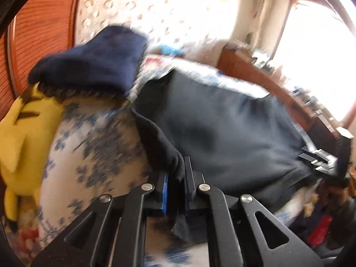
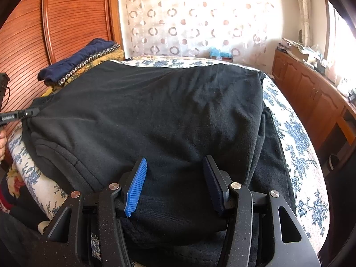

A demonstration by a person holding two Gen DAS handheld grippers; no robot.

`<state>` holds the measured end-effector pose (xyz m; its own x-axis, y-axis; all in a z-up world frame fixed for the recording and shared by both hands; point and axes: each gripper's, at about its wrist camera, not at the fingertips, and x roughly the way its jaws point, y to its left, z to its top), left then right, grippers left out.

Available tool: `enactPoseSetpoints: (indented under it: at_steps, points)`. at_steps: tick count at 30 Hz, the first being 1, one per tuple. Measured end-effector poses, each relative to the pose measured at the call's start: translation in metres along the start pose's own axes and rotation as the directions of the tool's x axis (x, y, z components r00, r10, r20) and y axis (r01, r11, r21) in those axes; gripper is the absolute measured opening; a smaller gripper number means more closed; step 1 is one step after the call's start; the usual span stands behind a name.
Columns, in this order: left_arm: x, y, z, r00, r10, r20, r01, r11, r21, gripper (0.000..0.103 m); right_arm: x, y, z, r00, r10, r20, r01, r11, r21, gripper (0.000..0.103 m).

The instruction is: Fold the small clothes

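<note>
A black sweatshirt [image 2: 155, 115] lies spread on a bed with a blue-flowered white cover [image 2: 296, 138]. My left gripper [image 1: 176, 178] is shut on a bunched edge of the black sweatshirt [image 1: 222, 133]; it shows at the left edge of the right wrist view [image 2: 31, 112], pinching the garment's left corner. My right gripper [image 2: 175, 173] is open, its blue pads either side of the near hem, low over the cloth. It also shows at the right of the blurred left wrist view [image 1: 318, 158].
A stack of folded clothes, navy on top [image 2: 75, 62], sits at the bed's far left by a wooden slatted wardrobe [image 2: 55, 22]. A yellow plush toy [image 1: 20, 129] lies at the left. A wooden sideboard [image 2: 311, 93] runs along the right under a bright window.
</note>
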<state>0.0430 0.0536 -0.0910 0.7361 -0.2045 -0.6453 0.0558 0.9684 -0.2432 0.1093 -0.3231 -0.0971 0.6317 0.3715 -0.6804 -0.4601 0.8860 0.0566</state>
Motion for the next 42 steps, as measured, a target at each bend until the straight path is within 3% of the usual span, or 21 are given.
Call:
enactPoseSetpoints:
  at_steps: [8, 16, 25, 34, 38, 42]
  points:
    - [-0.018, -0.069, 0.045, 0.983, -0.153, 0.106, 0.141, 0.984, 0.106, 0.007, -0.015, -0.012, 0.005, 1.0, -0.01, 0.002, 0.01, 0.999, 0.05, 0.053]
    - [-0.001, -0.133, 0.082, 0.956, -0.278, 0.098, 0.255, 0.947, 0.195, 0.007, -0.042, -0.036, 0.005, 0.997, -0.063, 0.045, 0.058, 0.994, 0.092, 0.053]
    - [0.013, -0.217, 0.112, 0.914, -0.402, 0.057, 0.368, 0.879, 0.303, 0.007, -0.065, -0.067, -0.009, 0.993, -0.103, 0.056, 0.094, 0.984, 0.153, 0.053]
    - [0.007, -0.298, 0.121, 0.874, -0.486, -0.017, 0.453, 0.799, 0.395, 0.007, -0.083, -0.086, -0.02, 0.99, -0.115, 0.08, 0.096, 0.973, 0.209, 0.053]
    - [0.016, -0.31, 0.118, 0.886, -0.456, -0.087, 0.451, 0.802, 0.391, 0.007, -0.089, -0.091, -0.023, 0.989, -0.119, 0.085, 0.098, 0.97, 0.221, 0.053]
    - [0.024, -0.314, 0.106, 0.893, -0.425, -0.148, 0.445, 0.786, 0.43, 0.018, -0.088, -0.093, -0.025, 0.989, -0.122, 0.079, 0.102, 0.97, 0.222, 0.053]
